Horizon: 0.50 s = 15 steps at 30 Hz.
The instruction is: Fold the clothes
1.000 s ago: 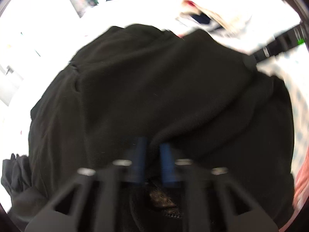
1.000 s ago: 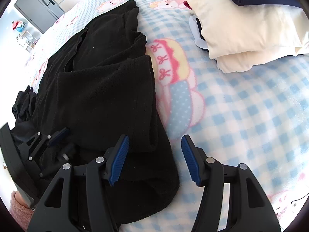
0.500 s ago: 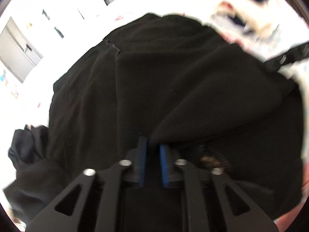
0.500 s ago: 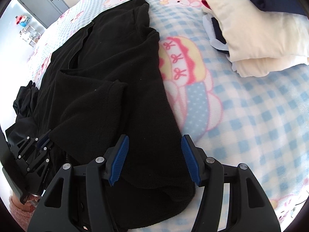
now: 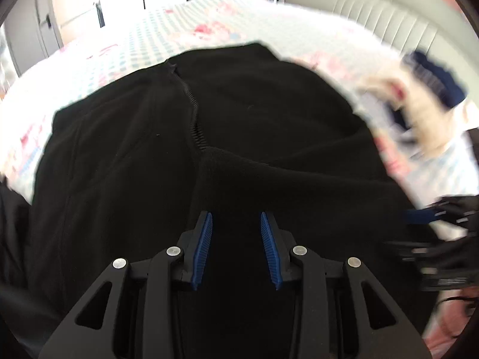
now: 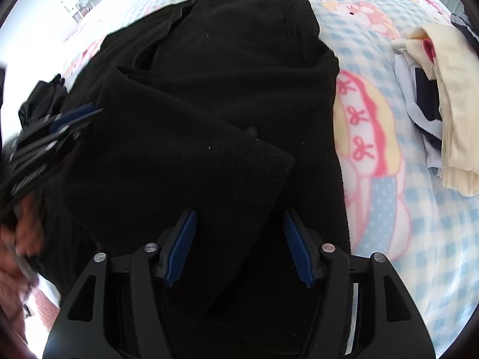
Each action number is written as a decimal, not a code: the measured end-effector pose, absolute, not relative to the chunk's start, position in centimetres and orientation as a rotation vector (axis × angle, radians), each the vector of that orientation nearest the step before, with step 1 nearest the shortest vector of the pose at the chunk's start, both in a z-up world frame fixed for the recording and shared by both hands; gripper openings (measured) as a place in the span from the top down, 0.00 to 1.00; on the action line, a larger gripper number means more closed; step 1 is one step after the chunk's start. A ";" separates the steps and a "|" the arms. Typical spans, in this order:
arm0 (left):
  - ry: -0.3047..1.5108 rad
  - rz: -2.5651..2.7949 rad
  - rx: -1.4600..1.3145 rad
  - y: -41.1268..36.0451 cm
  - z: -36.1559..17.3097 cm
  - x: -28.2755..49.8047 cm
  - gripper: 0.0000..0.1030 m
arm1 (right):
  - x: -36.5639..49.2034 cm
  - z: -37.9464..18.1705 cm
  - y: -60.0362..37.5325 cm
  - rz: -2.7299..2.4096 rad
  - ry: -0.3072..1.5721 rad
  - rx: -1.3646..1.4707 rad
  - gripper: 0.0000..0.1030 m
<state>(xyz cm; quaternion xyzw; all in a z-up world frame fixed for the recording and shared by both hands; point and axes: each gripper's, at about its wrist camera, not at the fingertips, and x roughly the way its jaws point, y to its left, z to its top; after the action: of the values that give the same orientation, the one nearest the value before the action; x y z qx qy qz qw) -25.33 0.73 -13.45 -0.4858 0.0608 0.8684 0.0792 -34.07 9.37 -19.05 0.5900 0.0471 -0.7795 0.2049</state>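
Black fleece zip-front jacket (image 5: 245, 113) fills my left wrist view, spread on the blue-and-white checked bed blanket with pink cartoon prints (image 5: 167, 27). Its zipper (image 5: 191, 110) runs down the middle toward me, and one black sleeve (image 5: 299, 173) lies folded across the body from the right. My left gripper (image 5: 236, 248) hangs over the near part of the jacket. Its blue-padded jaws have just been narrowing, yet they stand apart with no cloth pinched between them, so it holds nothing. At the right edge my right gripper (image 5: 431, 215) shows as a blur. Beyond it sits a blurred stack of folded cream and navy clothes (image 5: 419, 101).

From my right wrist view, the same jacket (image 6: 224, 59) lies left of centre on the blanket (image 6: 434, 224). The folded sleeve (image 6: 194, 161) crosses it, and its squared cuff ends just ahead of my right gripper (image 6: 239, 248). These jaws have just been widening a little and are released. The fleece lies under them and I cannot tell if they touch it. My left gripper (image 6: 60, 125) is at the left edge, above the jacket's far side. The folded stack (image 6: 443, 95) sits well apart on the right.

I judge one sleeve is folded in and both tongs are repositioning. Next calls for gripping the opposite sleeve or the hem and carrying it over.
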 end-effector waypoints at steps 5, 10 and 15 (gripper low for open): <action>-0.021 2.664 -1.456 -2.3 -12.7 -24.9 0.66 | -33.9 -18.3 12.0 -2.218 0.026 1.645 0.51; -0.016 2.726 -1.318 -0.1 -11.7 -18.0 0.65 | -32.7 -15.7 12.4 -2.218 -0.097 1.565 0.44; 0.044 2.751 -1.516 -0.5 -14.9 -15.3 0.63 | -31.3 -18.0 10.4 -2.195 0.096 1.676 0.45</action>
<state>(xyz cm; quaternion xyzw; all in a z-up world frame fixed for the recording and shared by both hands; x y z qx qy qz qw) -15.30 -0.49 -14.94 -0.4825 0.0141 0.8758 0.0003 -31.26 10.38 -18.04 0.5958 0.0341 -0.7801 0.1881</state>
